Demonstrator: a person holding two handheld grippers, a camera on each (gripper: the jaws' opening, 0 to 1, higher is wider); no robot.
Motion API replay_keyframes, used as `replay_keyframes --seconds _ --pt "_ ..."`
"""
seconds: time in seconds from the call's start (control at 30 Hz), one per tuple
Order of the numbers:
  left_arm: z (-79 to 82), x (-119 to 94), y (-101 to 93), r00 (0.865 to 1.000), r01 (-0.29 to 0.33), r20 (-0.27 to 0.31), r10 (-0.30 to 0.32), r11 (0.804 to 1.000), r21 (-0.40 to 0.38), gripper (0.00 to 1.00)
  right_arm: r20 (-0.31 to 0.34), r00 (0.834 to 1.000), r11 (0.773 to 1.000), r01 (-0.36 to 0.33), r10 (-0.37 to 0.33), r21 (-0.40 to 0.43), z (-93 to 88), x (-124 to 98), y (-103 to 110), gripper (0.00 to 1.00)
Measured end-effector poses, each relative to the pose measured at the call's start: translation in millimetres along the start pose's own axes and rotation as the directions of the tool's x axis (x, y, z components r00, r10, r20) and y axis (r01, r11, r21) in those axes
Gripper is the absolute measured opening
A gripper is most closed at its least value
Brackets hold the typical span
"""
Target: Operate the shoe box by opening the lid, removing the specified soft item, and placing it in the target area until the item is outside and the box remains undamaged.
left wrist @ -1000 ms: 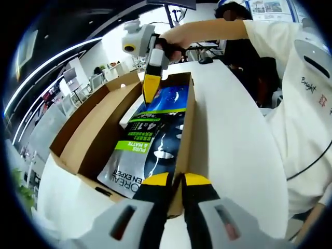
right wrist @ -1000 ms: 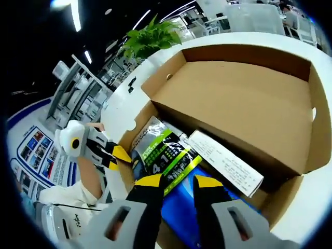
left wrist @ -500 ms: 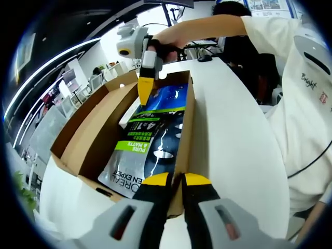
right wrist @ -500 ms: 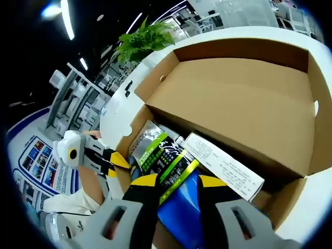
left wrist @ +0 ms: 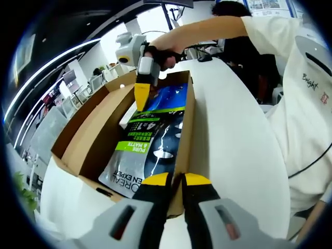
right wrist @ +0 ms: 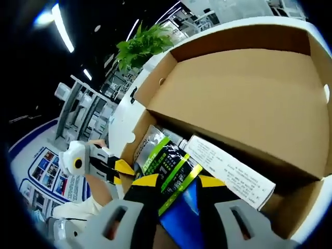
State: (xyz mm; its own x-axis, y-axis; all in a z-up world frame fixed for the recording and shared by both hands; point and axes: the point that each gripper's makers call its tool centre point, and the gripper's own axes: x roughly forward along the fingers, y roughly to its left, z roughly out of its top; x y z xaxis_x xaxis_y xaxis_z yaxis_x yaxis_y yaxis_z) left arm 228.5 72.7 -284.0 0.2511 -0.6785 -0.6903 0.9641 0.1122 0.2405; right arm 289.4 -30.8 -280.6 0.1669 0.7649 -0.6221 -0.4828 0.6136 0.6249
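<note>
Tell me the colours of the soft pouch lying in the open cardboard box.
The glossy soft pouch is black and silver with lime-green bands and a blue end; clearest in the left gripper view.

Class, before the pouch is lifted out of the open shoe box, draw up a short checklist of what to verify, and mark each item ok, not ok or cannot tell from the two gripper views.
1. Lid folded fully back: ok.
2. Right gripper jaws set either side of the pouch at its blue end: ok.
3. Right jaws closed firmly on the pouch: cannot tell.
4. Left gripper bracing the shoe box near wall: ok, jaws shut at the rim.
5. White carton beside the pouch clear of the lift: cannot tell.
6. Box walls free of tears: ok as far as visible.
</note>
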Motion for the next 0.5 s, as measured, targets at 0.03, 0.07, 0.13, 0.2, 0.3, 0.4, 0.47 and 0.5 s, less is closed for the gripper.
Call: replay_keyframes --seconds 0.03,0.07,0.13,0.2,0.3,0.4,0.47,0.5 --pt "0.0 0 0.1 1.0 0.0 0.0 0.0 1.0 0.001 0.09 0.0 1.0 1.0 -0.002 0.002 0.01 -0.1 2 -1 0.25" --pt "0.0 0 0.2 1.0 0.001 0.0 -0.001 1.0 0.001 0.09 0.005 1.0 1.0 -0.002 0.002 0.013 0.5 2 -1 0.25" --pt "-0.1 0 0.4 1.0 0.002 -0.002 -0.002 1.0 0.003 0.09 0.004 1.0 1.0 0.002 -0.003 0.02 1.3 3 -2 0.25" --pt "-0.1 0 0.3 1.0 0.001 -0.002 -0.001 1.0 0.008 0.09 0.005 1.0 1.0 0.0 0.0 0.031 3.3 3 -3 0.25" --pt "0.0 1 0.2 1.0 0.0 -0.002 0.0 1.0 0.008 0.09 0.019 1.0 0.999 -0.002 0.002 0.033 5.0 6 -5 0.25" --pt "-0.1 1 0.4 1.0 0.002 -0.007 -0.002 1.0 0.005 0.09 0.046 0.999 0.998 -0.017 0.015 0.056 9.7 10 -8 0.24" --pt "-0.3 1 0.7 1.0 0.001 -0.008 -0.001 1.0 0.011 0.09 0.047 0.999 0.999 0.001 -0.003 0.049 12.6 11 -13 0.19" --pt "-0.3 1 0.5 1.0 0.0 -0.008 0.0 1.0 0.015 0.09 0.049 0.999 0.999 0.004 -0.006 0.046 13.4 12 -14 0.19"
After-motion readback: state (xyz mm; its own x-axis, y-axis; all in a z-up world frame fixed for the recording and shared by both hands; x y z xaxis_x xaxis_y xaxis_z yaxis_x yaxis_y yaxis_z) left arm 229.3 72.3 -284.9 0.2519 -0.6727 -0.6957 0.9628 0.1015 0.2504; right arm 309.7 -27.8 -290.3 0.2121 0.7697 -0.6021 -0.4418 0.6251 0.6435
